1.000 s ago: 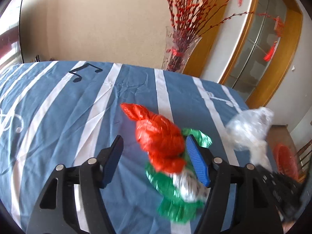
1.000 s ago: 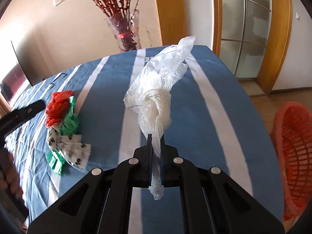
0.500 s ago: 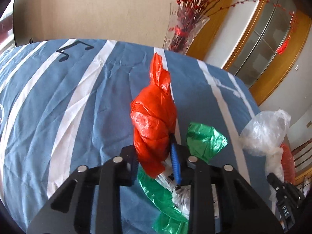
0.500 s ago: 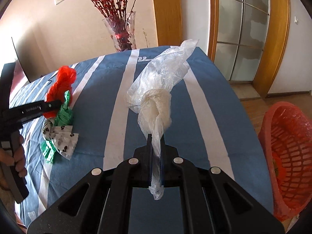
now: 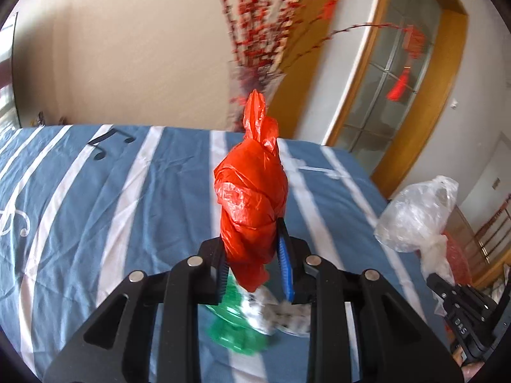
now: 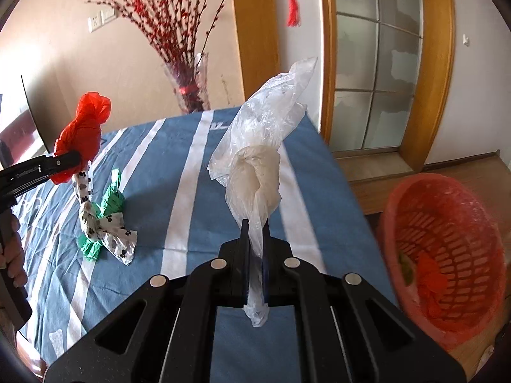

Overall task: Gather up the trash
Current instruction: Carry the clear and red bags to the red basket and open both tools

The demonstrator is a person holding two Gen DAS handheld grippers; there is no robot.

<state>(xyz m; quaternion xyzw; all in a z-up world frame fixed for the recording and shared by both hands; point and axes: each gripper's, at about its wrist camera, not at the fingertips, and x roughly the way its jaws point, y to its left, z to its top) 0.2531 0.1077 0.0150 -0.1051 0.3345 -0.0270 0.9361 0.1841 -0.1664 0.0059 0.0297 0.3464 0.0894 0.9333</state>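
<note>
Left gripper (image 5: 255,265) is clamped on the lower part of a knotted red bag (image 5: 252,198), jaws narrowed onto the plastic and the bag standing up between them, clear of the blue striped cloth (image 5: 95,210). Right gripper (image 6: 255,255) is pinched nearly flat on the tail of a knotted clear bag (image 6: 258,166), which rises upright above its tips. Step in hand, by my judgement: both pieces are secured and lifted, and the carry to the red basket (image 6: 447,255) on the floor at the right is due — the basket already has some scraps in it. Next move calls for bringing each gripper over the basket rim before letting go, the right one being the nearer. One caution: a spotted white bag (image 6: 108,229) trails from under the red bag down to a green bag (image 6: 111,198) lying on the cloth — whether they are knotted together cannot be told, so the lift may drag them along.
</note>
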